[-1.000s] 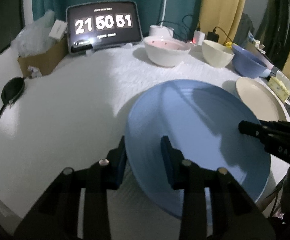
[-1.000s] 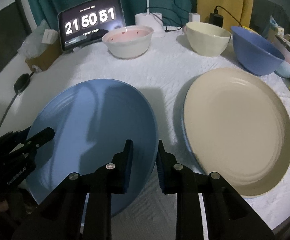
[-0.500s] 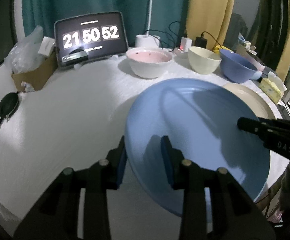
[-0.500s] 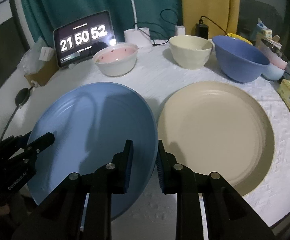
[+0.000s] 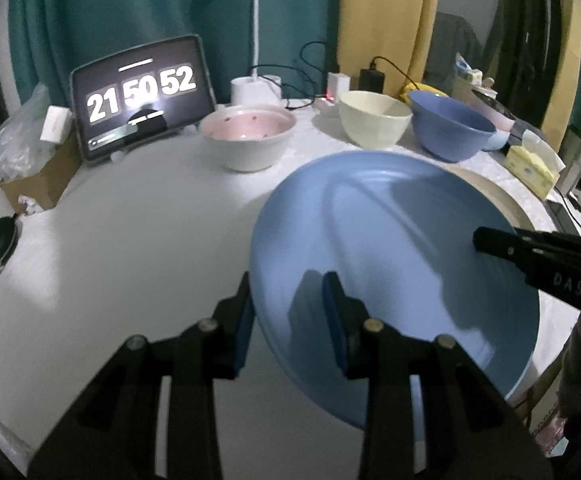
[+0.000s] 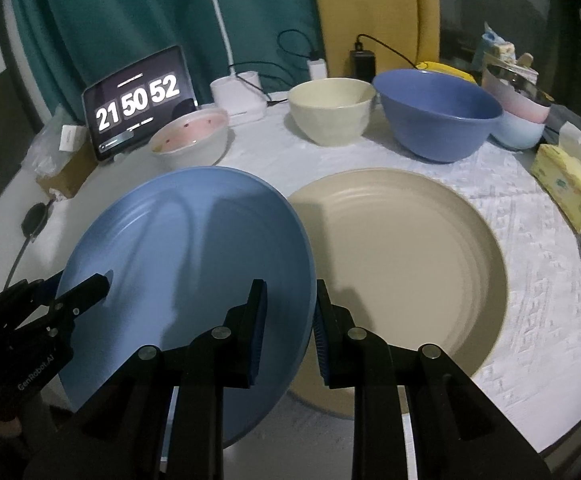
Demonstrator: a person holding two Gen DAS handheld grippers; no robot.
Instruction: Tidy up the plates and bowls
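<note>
On the far left I am seeing a black cable [image 6: 30, 222] lying on the white table [image 5: 122, 248], with a cardboard box [image 5: 44, 182] and a tablet [image 5: 142, 96] reading 21 50 52 behind it. My left gripper [image 5: 288, 312] is pinching the left rim of the blue plate [image 5: 390, 264], one pad under the edge and one on top. The plate is hanging tilted above the table, and its right edge is overlapping the beige plate [image 6: 406, 272] that is lying flat on the cloth. My right gripper [image 6: 288, 320] is pinching the blue plate's right rim in the same way, so I am holding it from both sides. Behind the plates, a white bowl with a pink inside [image 6: 190, 142] is sitting nearest the tablet, then a lamp base [image 6: 238, 100], a cream bowl [image 6: 332, 112] and a blue bowl [image 6: 438, 114]. Further right a pink bowl is sitting nested in a pale blue bowl [image 6: 518, 130], and a yellow tissue pack [image 6: 566, 184] is lying near the table edge.
</note>
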